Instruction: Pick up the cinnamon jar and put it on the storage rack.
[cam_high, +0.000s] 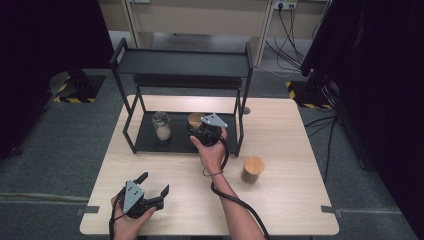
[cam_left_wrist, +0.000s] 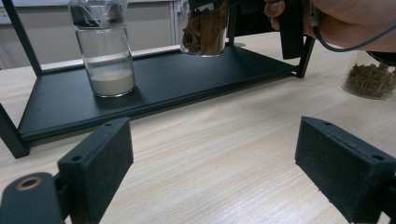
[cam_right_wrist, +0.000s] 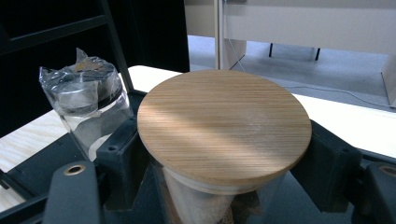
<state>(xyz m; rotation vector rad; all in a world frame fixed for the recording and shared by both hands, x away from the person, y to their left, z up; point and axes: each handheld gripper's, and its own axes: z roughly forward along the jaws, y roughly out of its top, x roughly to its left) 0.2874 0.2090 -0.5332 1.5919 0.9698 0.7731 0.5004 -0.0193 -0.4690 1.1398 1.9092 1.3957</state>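
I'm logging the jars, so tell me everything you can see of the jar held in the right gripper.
The jar is clear glass with a round, flat bamboo-look lid, closed. Brown curled pieces show inside. It stands upright over the black rack's lower shelf, right of the plastic-wrapped jar. The right gripper clamps it just under the lid.

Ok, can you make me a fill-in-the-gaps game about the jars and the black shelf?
1. The right gripper is shut on a jar with a ____ lid.
2. The jar with pale powder stands on the black rack's ____ shelf.
3. The left gripper has its jaws ____.
4. The third jar stands on the ____, outside the rack.

Missing words: wooden; bottom; open; table
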